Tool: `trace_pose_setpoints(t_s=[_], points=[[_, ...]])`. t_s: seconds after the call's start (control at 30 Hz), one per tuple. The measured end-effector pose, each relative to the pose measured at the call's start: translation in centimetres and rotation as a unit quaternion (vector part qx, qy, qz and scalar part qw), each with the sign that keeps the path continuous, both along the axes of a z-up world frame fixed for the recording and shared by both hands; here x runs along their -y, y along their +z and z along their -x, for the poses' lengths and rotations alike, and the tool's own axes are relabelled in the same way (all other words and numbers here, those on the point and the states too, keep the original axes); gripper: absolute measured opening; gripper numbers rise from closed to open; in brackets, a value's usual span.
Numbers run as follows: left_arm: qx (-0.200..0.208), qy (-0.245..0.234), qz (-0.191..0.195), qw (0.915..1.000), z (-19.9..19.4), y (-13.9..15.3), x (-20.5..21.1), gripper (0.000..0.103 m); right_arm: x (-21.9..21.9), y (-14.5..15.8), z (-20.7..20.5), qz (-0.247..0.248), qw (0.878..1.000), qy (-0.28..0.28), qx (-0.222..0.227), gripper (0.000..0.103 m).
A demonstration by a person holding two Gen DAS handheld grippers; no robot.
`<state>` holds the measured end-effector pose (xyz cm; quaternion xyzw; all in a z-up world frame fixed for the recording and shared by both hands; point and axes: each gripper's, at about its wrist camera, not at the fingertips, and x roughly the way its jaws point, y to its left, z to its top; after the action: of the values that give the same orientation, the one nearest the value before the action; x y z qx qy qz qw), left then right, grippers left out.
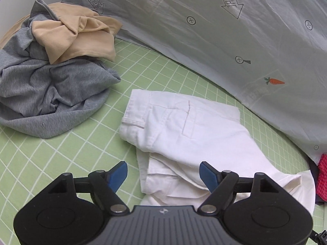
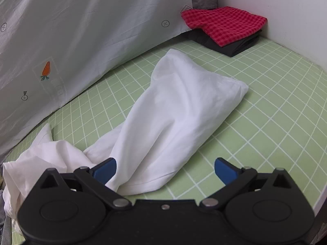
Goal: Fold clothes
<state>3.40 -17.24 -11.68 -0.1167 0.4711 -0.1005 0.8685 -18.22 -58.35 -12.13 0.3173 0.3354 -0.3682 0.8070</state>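
On green grid mat: white trousers half-folded, apparently; both hand-held grippers spread, empty.

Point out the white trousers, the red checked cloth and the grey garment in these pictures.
white trousers (image 1: pixel 184 122): left wrist view, on the waist part near the pocket.
red checked cloth (image 2: pixel 224 23): right wrist view, on its folded top face.
grey garment (image 1: pixel 57 94): left wrist view, on its crumpled middle.

**Green grid, grey printed backdrop**

A pale green mat with white grid lines covers the worktop. Behind hangs a grey sheet printed with arrows, crosshairs and a carrot. A white wall, possibly a board, closes the right side.
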Motion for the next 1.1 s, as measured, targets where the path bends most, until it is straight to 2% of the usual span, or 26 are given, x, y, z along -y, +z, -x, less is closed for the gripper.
trace_pose_setpoints(t_s=[0.1,0.37,0.43,0.47,0.5,0.53,0.6,0.63,0.67,0.7,0.77,0.9,1.03,1.1], points=[[-0.012,0.022,0.003,0.9997,0.1,-0.3,1.0,0.078,2.8,-1.3,0.0,-0.03,0.999,-0.006,-0.014,0.103],[-0.064,0.086,0.059,0.9925,-2.0,-3.1,1.9,0.077,9.3,-4.6,-1.1,-0.123,0.991,-0.043,0.01,0.101],[-0.079,0.095,0.063,0.9904,-2.8,-3.7,2.3,0.072,10.3,-5.2,-1.5,-0.137,0.989,-0.057,0.016,0.089],[-0.086,0.1,0.065,0.9892,-3.1,-4.0,2.5,0.071,10.7,-5.5,-1.6,-0.142,0.988,-0.062,0.018,0.078],[-0.088,0.103,0.058,0.989,-3.3,-4.1,2.6,0.064,11.0,-5.7,-1.7,-0.146,0.987,-0.067,0.021,0.066],[-0.088,0.106,0.048,0.9892,-3.3,-4.1,2.7,0.058,11.4,-6.0,-1.8,-0.15,0.986,-0.071,0.023,0.059],[-0.085,0.111,0.026,0.9899,-3.2,-4.1,2.5,0.031,11.4,-6.1,-1.6,-0.137,0.989,-0.06,0.014,0.028],[-0.081,0.113,0.019,0.9901,-3.2,-4.1,2.3,0.019,11.5,-6.0,-1.4,-0.128,0.99,-0.054,0.015,0.023],[-0.077,0.114,0.016,0.9904,-3.1,-3.9,2.2,0.014,11.6,-5.7,-0.9,-0.123,0.991,-0.052,0.026,0.013],[-0.073,0.114,0.016,0.9907,-3.1,-3.7,2.1,0.011,11.7,-5.3,-0.6,-0.121,0.99,-0.055,0.035,0.008],[-0.06,0.109,0.007,0.9922,-3.3,-2.8,2.3,0.007,12.1,-3.3,-0.2,-0.1,0.992,-0.054,0.053,0.005],[-0.006,0.091,-0.006,0.9958,-5.5,0.7,3.0,0.004,12.5,2.4,-1.4,0.015,0.997,-0.021,0.07,0.004],[0.063,0.059,-0.009,0.9962,-9.4,4.6,4.4,0.003,16.6,7.7,-4.8,0.108,0.988,0.015,0.105,0.004],[0.099,0.045,-0.015,0.9939,-12.0,5.6,5.7,0.003,19.2,9.3,-7.4,0.128,0.983,0.015,0.13,0.004]])
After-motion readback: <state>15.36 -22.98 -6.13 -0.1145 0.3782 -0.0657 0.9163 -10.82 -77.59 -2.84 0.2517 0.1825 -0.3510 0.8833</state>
